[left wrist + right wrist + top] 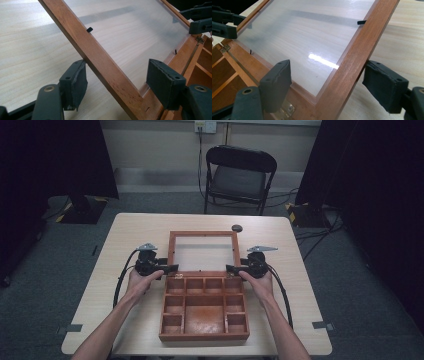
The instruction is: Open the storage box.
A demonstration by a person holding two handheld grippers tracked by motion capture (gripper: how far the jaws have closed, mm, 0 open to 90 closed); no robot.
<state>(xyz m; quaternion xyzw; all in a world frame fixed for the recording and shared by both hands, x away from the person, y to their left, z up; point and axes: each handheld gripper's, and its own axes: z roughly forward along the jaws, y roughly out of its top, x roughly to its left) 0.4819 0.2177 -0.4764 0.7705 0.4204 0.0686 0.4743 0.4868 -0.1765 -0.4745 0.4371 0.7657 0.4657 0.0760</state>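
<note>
The wooden box [204, 306] sits open near the middle of the surface [135, 227], its glazed lid [203, 251] tilted back, and both grippers, left [171, 268] and right [231, 268], straddle the lid's side rails with fingers [75, 83] released, seemingly ready to clamp and swing it.

Bare forearms, black tongs [170, 268], grey plates, black cables

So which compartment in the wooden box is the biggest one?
The wide central compartment of the wooden box, at its near edge, flanked by columns of small square cells and with a row of four small cells beyond it.
</note>
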